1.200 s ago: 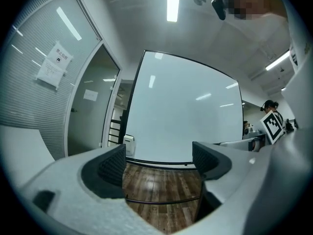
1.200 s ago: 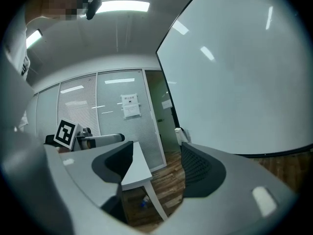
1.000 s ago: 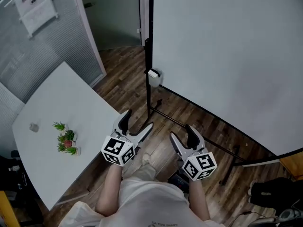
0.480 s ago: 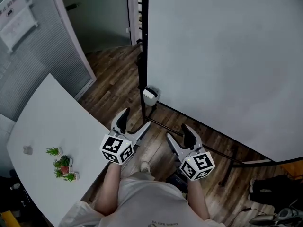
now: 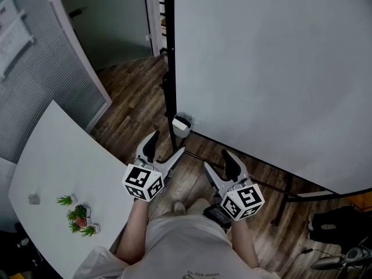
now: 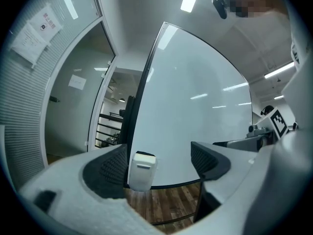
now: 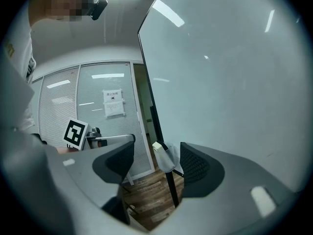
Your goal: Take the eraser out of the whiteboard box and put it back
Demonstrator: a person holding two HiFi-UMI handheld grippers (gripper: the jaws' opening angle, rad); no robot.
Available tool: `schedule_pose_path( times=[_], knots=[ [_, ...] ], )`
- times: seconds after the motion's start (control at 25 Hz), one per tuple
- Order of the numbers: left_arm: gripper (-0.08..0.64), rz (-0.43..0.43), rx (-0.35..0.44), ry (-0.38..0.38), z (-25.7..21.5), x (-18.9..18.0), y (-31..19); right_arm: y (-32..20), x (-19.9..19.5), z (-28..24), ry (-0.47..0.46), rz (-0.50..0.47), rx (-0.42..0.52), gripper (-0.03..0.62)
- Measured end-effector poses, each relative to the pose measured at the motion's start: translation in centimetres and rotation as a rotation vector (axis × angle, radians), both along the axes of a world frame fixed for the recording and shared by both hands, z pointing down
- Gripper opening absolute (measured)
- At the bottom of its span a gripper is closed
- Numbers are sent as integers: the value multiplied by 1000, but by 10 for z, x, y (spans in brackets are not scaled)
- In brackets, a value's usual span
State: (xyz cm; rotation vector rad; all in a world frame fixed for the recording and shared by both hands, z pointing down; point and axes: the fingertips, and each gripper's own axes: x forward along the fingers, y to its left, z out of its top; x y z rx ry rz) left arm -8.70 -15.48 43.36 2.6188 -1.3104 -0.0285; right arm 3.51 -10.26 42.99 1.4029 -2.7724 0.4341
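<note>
Looking down in the head view, the small white plastic whiteboard box (image 5: pixel 182 125) hangs on the black stand post (image 5: pixel 169 86), ahead of the left gripper (image 5: pixel 168 145) and right gripper (image 5: pixel 219 162), both wide and empty. The left gripper view frames the box. In the right gripper view a pale eraser (image 7: pixel 156 146) seems to poke from it; probably light and stiff, best pinched across its sides.

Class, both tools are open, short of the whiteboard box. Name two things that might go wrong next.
1. The whiteboard box is small and hangs on the board's frame; the open left tool or right tool might knock it rather than reach inside.
2. The stand's black legs run near the person's shoe; stepping closer risks tripping.
</note>
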Motion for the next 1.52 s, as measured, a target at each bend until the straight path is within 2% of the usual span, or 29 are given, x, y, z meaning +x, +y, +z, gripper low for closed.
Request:
schedule_pose_path(
  times=[0.4,0.76,1.16,1.52],
  knots=[
    [388,0,25,-25,-7,1,-20,-19,1,-8,-6,13,32,296],
    [385,3,29,-85,0,9,-36,-35,2,-1,2,4,21,296],
    [373,-6,12,-115,12,7,-47,-47,-3,9,12,-24,3,295],
    [364,22,7,-140,23,19,-63,-66,1,21,13,-21,-29,293]
  ],
)
